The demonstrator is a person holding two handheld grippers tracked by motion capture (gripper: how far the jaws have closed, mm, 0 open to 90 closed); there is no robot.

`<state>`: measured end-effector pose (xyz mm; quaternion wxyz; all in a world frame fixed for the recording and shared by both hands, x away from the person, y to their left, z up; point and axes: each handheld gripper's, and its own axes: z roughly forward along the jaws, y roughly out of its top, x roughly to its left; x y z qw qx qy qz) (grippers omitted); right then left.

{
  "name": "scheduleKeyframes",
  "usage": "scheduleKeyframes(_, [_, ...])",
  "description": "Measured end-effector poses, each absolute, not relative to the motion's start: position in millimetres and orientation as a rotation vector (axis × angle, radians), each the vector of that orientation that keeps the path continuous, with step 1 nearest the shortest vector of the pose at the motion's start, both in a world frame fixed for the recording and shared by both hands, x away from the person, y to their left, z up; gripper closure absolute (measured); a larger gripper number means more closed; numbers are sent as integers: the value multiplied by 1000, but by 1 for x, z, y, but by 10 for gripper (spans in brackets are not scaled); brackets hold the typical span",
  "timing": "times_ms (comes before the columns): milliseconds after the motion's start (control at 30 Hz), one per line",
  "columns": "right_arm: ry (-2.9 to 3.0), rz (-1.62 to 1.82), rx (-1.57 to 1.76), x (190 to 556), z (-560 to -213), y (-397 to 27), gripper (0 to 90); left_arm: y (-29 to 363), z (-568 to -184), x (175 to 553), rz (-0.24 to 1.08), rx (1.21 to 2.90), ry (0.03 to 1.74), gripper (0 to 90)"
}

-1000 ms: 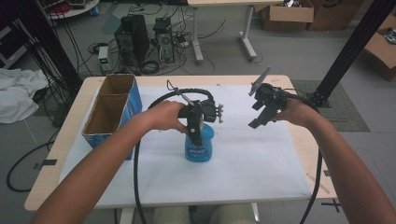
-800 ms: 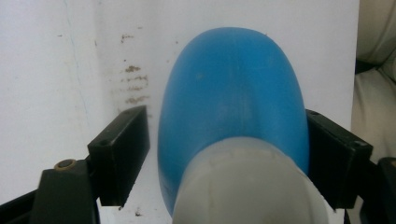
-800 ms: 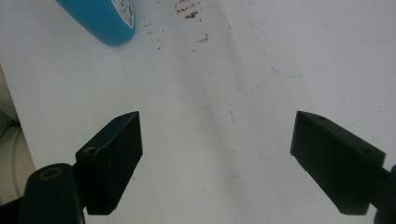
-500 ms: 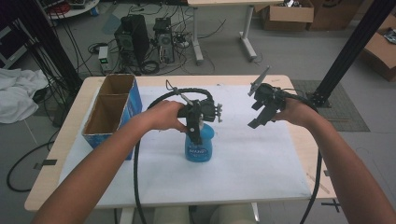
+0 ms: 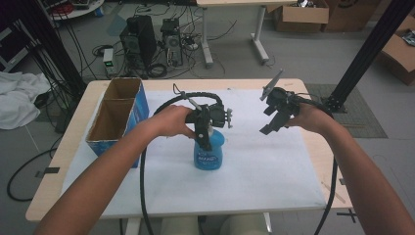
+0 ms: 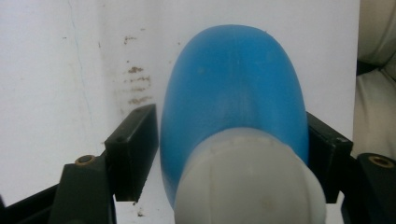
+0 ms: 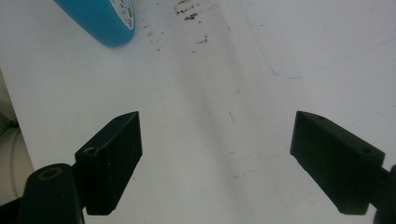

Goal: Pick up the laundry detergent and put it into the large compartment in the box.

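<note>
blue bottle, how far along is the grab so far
Done: the left gripper has come down over the blue bottle, which stands upright on the white mat. In hand: its jaws have just been closing and now sit against both sides of the bottle below the white cap. Left: the bottle is not lifted yet, and the right gripper hangs open, apart to the side.

Blue bottle (image 5: 209,154) standing upright on the white table cover (image 5: 274,166), near the middle, a little toward the near edge. Rounded blue plastic body, a label with white print on its near side, a white cap (image 6: 250,184) on top. From above, in the left gripper view, the cap reads broad and domed, the blue shoulders swelling wide below it
</note>
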<state>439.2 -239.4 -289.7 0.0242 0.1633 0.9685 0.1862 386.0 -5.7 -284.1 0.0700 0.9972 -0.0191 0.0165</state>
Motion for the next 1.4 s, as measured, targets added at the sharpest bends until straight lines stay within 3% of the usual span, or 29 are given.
scheduleKeyframes(1400, [3009,579,498,439,-293,-238,171,-3,-279,380,84,2988,-68,381])
